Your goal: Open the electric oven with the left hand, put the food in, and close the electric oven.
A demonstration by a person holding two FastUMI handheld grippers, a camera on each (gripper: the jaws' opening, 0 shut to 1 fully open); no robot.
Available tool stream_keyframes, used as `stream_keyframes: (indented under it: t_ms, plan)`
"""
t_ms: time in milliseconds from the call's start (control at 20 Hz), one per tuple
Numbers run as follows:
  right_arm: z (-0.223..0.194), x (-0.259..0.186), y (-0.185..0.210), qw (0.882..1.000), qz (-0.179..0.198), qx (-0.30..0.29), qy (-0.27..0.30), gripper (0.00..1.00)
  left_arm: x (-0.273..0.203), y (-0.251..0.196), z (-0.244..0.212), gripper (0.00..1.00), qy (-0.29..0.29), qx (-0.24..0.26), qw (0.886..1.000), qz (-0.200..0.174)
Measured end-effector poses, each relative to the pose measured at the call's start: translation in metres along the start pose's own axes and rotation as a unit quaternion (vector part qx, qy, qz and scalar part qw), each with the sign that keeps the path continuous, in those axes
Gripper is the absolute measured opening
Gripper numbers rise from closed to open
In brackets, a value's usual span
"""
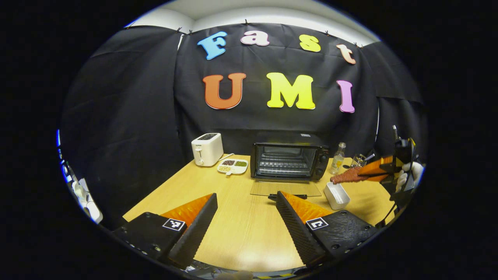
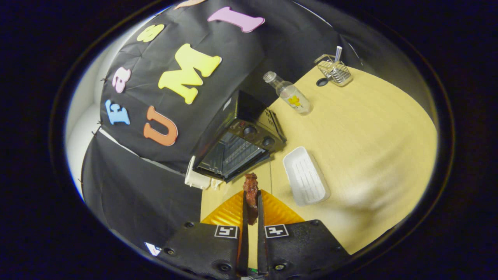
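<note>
The black electric oven (image 1: 288,160) stands at the back of the wooden table with its glass door (image 1: 286,188) folded down flat and its wire rack bare. My left gripper (image 1: 246,200) hangs open over the table in front of that door, holding nothing. To the right, my right gripper (image 1: 352,175) is shut on a reddish-brown piece of food (image 1: 345,177), held in the air above the white tray (image 1: 337,195). In the right gripper view the food (image 2: 251,194) sticks out between the fingers (image 2: 251,192), pointing toward the open oven (image 2: 237,146); the white tray (image 2: 305,181) lies empty beside it.
A white toaster (image 1: 207,149) and a divided dish (image 1: 232,166) of small foods sit left of the oven. A clear bottle (image 1: 337,158) and a small wire basket (image 2: 335,70) stand to its right. A gloved hand (image 1: 408,175) holds the right gripper. Bare tabletop (image 1: 241,229) lies near me.
</note>
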State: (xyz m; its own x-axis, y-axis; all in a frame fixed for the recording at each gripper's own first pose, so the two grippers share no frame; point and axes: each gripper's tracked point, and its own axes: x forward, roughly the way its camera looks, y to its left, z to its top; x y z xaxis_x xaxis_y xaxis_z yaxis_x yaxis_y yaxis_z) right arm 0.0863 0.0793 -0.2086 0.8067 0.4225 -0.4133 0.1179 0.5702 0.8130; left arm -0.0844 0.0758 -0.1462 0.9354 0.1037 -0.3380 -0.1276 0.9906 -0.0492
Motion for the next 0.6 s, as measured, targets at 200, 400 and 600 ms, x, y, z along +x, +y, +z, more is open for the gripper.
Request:
stream_keyframes:
  t_ms: [200,400,600]
  plan:
    - [-0.029,0.03,0.041,0.998,0.01,0.045,-0.041,0.12,-0.021,0.027,-0.013,0.97,0.011,0.002,1.0,-0.019]
    - [-0.039,0.075,0.064,0.997,0.003,0.045,-0.059,0.12,-0.028,0.054,-0.014,0.97,0.019,-0.004,1.0,-0.004]
    - [-0.03,0.131,0.078,0.997,-0.003,0.025,-0.074,0.12,-0.022,0.078,-0.003,0.97,0.023,-0.011,0.999,0.028]
